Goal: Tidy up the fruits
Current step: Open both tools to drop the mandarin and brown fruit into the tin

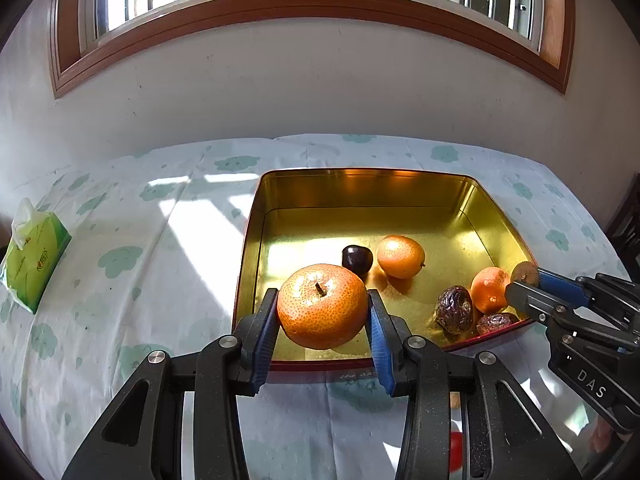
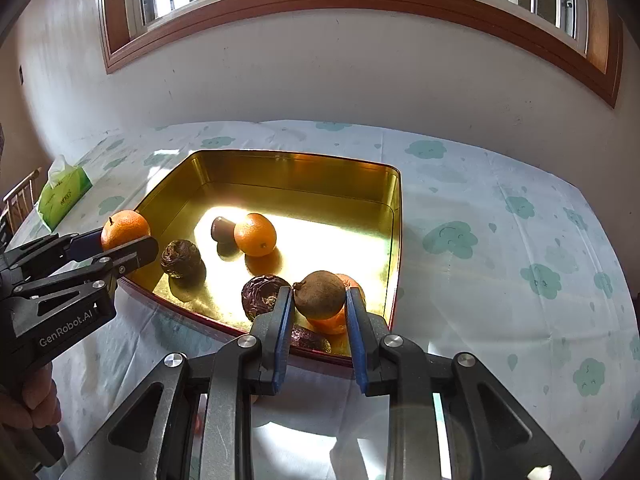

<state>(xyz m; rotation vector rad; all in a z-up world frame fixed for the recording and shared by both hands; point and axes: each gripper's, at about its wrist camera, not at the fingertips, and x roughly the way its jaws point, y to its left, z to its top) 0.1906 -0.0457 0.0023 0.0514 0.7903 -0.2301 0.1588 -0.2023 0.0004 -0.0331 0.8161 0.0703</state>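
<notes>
Two claws, mandarin (image 1: pixel 322 306) stem facing camera

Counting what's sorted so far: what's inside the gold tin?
Lying in the gold tin: two oranges, a dark plum and wrinkled dark fruits. The right gripper and its brown fruit hide part of the tin's near corner.
</notes>
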